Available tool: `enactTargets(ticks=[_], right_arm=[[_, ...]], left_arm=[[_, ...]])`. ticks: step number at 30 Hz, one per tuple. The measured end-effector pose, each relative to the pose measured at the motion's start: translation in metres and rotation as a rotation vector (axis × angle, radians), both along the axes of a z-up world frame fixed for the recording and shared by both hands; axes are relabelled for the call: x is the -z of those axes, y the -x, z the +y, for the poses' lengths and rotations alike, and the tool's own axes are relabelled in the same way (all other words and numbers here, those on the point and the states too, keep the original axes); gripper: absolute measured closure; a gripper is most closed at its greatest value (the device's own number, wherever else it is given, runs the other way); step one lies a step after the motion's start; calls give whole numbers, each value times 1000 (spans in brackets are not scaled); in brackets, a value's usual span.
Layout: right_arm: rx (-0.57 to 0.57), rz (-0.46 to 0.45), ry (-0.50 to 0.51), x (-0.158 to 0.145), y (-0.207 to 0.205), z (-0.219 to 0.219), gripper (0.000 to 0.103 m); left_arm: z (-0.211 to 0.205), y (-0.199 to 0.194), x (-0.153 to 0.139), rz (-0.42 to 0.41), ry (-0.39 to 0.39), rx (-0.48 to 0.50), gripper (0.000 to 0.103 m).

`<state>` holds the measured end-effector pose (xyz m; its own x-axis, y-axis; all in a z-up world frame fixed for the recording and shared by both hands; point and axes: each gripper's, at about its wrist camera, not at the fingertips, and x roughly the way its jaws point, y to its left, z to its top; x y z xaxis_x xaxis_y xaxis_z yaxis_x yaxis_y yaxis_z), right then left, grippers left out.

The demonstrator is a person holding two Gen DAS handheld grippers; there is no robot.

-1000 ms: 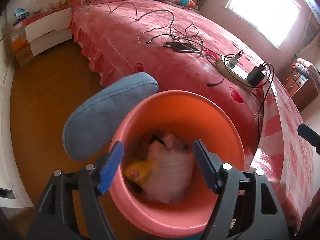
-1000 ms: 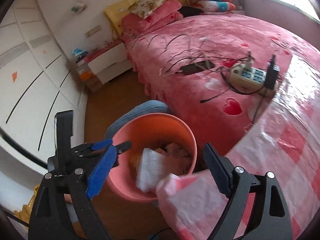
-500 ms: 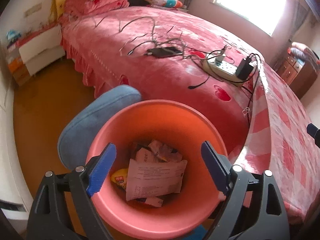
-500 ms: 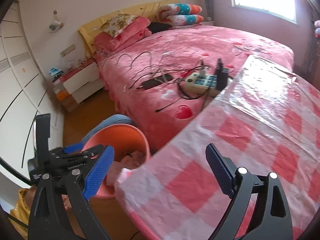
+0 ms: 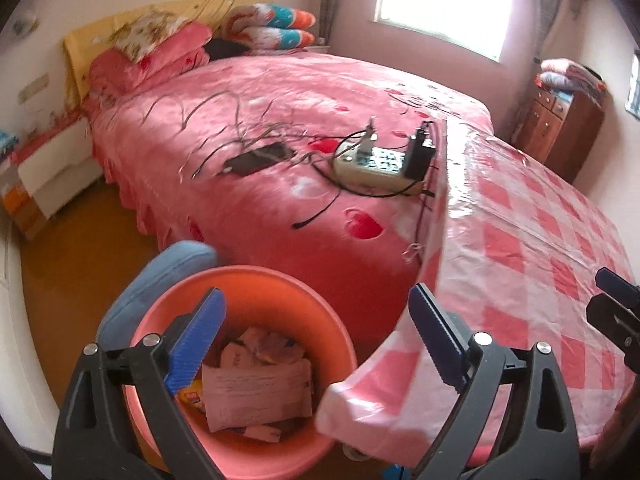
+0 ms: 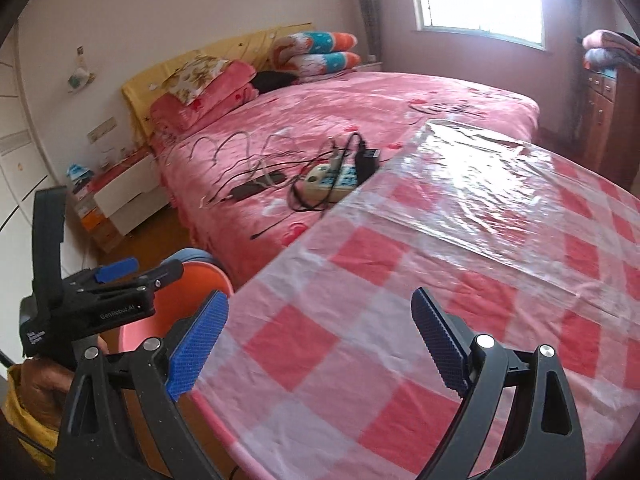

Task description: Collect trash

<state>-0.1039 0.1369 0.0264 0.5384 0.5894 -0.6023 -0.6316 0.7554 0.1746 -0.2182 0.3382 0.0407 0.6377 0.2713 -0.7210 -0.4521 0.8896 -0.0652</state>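
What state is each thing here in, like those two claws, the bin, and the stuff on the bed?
Left claw: open, empty, above the bin.
Right claw: open, empty, over the table.
Bin: upright, part full of paper trash.
Paper: crumpled, lying in the bin.
Tablecloth: spread flat, checked, edge hanging near the bin.
Power strip: on the bed, chargers plugged in.
Cables: tangled, loose on the bed.

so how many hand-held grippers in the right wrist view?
2. The right hand-held gripper is open over the checked tablecloth; the left hand-held gripper is at the left edge, above the pink bin.
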Motion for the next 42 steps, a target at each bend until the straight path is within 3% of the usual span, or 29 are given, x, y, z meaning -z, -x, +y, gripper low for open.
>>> enactTargets(ticks=[26,42], right_arm=[[257,-124,-79,-7,-8,-121,10],[399,-119,-135,-2,-21,-187,9]], left_arm=[[-125,-63,-24,-13,-69,217,7],[-181,-93,-30,-21,-74,297,7]])
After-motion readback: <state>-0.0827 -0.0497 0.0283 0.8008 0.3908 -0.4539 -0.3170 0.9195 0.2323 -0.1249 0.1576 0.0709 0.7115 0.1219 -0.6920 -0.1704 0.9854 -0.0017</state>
